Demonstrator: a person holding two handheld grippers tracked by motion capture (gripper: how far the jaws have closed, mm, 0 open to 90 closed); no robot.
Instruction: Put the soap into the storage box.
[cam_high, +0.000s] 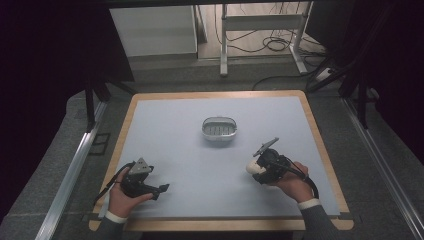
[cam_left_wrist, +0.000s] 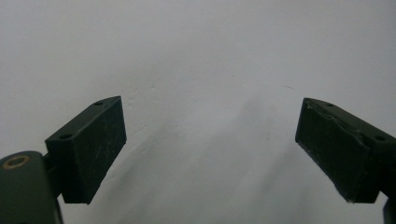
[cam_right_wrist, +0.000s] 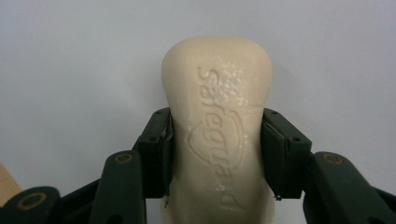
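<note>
A cream bar of soap (cam_right_wrist: 217, 135) with an embossed brand name is clamped at its waist between both black pads of my right gripper (cam_right_wrist: 215, 149). In the high view the right gripper (cam_high: 257, 167) holds the soap (cam_high: 253, 167) at the table's right front, pointing left. A white oval soap dish (cam_high: 218, 129) with a ridged floor stands empty near the table's middle, beyond and left of the soap. My left gripper (cam_high: 162, 189) rests at the front left. Its jaws stand wide apart over bare table in the left gripper view (cam_left_wrist: 210, 149), with nothing between them.
The table (cam_high: 165, 125) has a pale blue-grey top with a wooden border. Beyond the far edge are a white frame's legs (cam_high: 224, 45) and loose cables (cam_high: 272, 45) on the floor. Metal rails (cam_high: 70, 175) run along both sides.
</note>
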